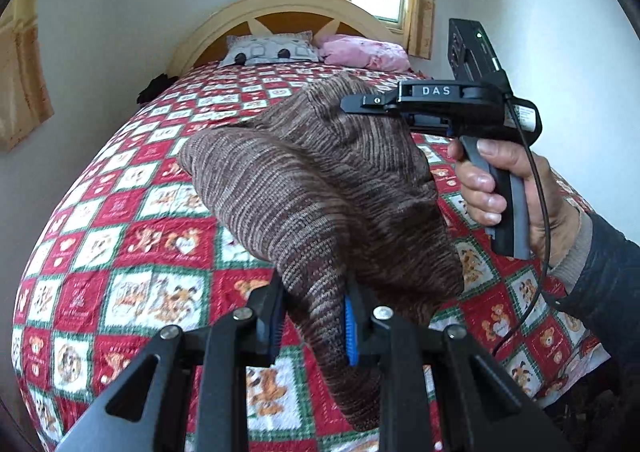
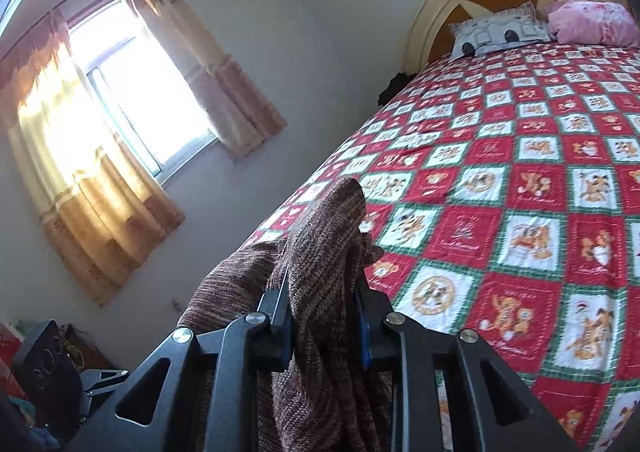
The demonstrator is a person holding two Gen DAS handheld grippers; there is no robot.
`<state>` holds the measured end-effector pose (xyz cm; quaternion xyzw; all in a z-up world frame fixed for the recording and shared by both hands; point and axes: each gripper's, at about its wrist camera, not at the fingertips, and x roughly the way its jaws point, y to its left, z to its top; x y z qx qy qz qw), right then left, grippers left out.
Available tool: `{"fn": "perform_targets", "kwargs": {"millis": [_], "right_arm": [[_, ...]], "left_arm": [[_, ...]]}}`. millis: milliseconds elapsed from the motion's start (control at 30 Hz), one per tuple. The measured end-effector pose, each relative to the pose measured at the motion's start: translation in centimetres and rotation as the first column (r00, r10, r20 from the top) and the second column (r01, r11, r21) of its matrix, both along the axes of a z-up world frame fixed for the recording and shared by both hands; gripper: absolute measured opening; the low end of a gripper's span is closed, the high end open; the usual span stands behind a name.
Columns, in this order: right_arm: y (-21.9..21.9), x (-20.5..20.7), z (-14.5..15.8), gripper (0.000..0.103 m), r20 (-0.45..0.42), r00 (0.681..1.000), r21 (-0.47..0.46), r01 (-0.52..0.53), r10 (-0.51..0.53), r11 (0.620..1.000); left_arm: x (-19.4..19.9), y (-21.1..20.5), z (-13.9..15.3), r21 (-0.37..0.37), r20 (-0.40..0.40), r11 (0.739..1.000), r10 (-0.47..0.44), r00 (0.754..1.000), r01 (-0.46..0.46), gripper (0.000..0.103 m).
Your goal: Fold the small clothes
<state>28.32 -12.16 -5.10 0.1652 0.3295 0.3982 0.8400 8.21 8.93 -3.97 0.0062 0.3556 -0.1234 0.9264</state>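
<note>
— Brown striped knit garment [image 1: 320, 187]: where do we have it?
— Lifted above the quilted bed [image 1: 132, 211], our left gripper [image 1: 314, 326] pinching its lower fold at six o'clock.
— And our right gripper [image 2: 324, 326]?
— Clamped on another bunch of it, toward two o'clock from the left.

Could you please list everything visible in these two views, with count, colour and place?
knit garment: one, brown striped, held up over the bed by both tongs
bedspread: one, red, white and green patchwork, covering bed
headboard: one, cream, far end
pillows: two, grey-patterned and pink, by headboard
curtains: yellow-tan, at side window
left tongs: shut on garment
right tongs: shut on garment
right hand: gripping handle
</note>
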Motion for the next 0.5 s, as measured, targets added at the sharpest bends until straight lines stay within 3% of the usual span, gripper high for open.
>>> {"fn": "perform_targets", "kwargs": {"millis": [500], "right_arm": [[8.1, 1.5, -2.5, 0.024, -0.061, 0.995, -0.059, -0.08, 0.076, 0.995]], "left_arm": [[-0.7, 5.9, -3.0, -0.056, -0.056, 0.992, 0.107, 0.993, -0.11, 0.025]]}}
